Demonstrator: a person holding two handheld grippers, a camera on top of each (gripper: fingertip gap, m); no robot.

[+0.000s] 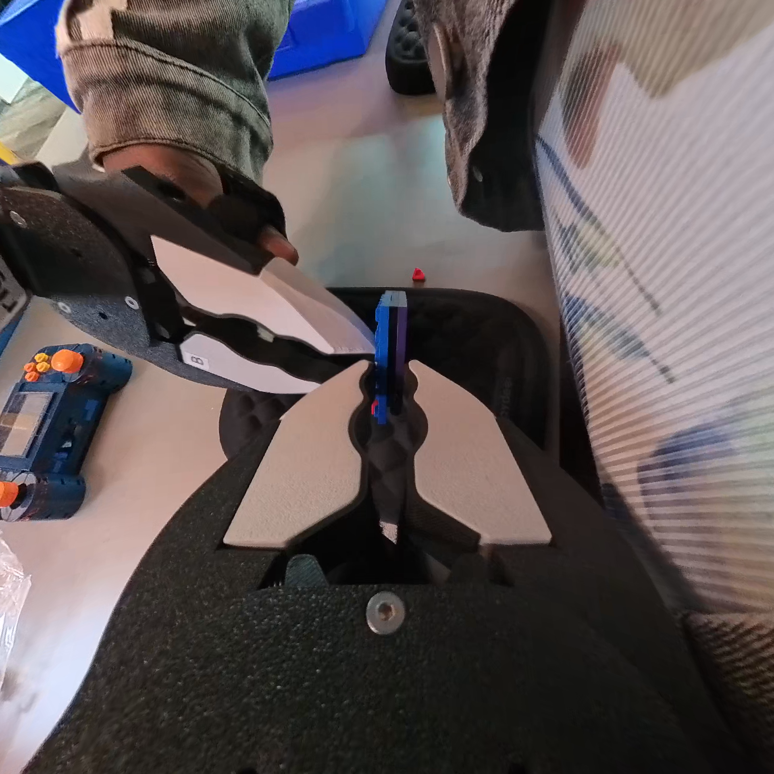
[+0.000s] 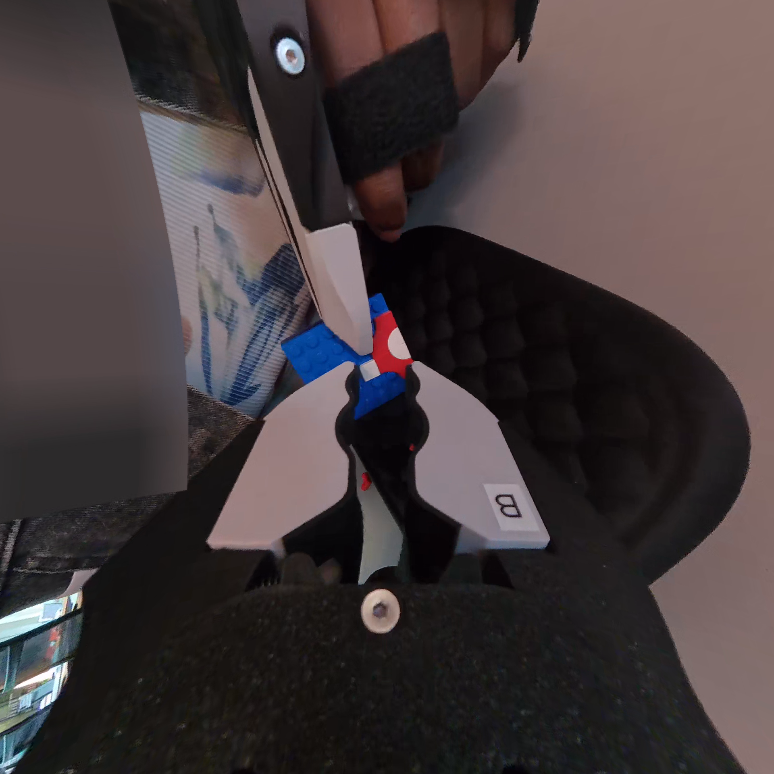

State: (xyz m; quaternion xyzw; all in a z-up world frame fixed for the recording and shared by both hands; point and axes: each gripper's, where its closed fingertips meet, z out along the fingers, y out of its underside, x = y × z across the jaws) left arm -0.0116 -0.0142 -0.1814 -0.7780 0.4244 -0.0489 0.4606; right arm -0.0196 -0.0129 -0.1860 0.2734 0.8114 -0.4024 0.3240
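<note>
Two grippers meet on one brick plate (image 1: pixel 390 335): left gripper (image 1: pixel 388 368) clamps its edge, right gripper (image 2: pixel 379 368) pinches its face. Blue, red and white, it hangs above a black dimpled tray (image 2: pixel 544 335).

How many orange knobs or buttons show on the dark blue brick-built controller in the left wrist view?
6: a large knob with four small buttons at the controller's far end, one knob at its near end; others may be cropped.

a workshop-like hobby bench: pale table (image 1: pixel 343 201), blue bins (image 1: pixel 326 37), brick-built toy console (image 1: pixel 46 423), black tray (image 1: pixel 481 326).
</note>
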